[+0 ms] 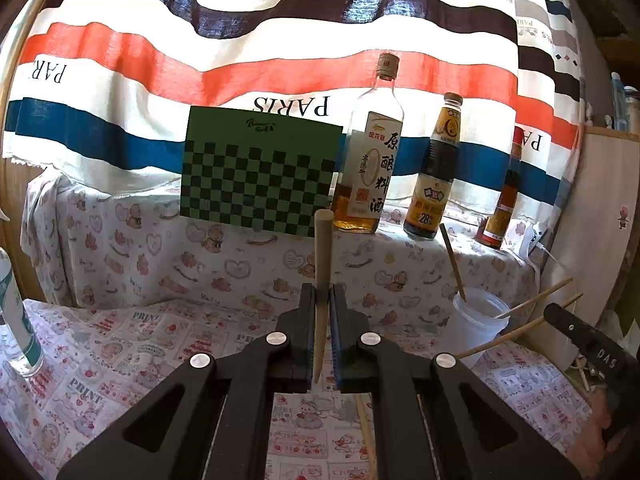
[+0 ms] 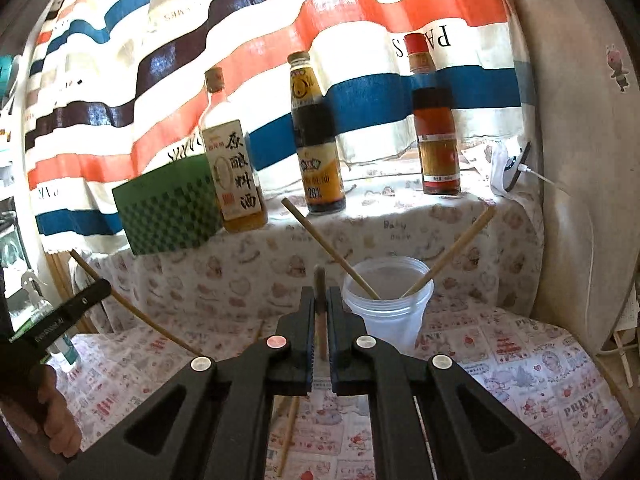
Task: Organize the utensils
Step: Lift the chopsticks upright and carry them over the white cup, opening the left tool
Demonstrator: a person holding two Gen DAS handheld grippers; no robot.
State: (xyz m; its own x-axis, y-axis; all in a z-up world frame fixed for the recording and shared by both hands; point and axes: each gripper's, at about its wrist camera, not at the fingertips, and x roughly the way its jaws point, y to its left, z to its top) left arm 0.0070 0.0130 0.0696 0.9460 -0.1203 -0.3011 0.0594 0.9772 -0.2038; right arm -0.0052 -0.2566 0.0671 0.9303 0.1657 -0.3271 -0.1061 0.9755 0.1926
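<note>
My left gripper is shut on a wooden chopstick that stands upright between its fingers, left of a clear plastic cup. The cup holds chopsticks. My right gripper is shut on another chopstick, just left of the same cup, which holds two chopsticks leaning outward. The left gripper with its chopstick shows in the right wrist view. A loose chopstick lies on the cloth below.
Three sauce bottles stand on the raised ledge: a cooking wine bottle, a dark soy bottle and a red-capped bottle. A green checkered board leans beside them. A bottle stands at far left. A striped cloth hangs behind.
</note>
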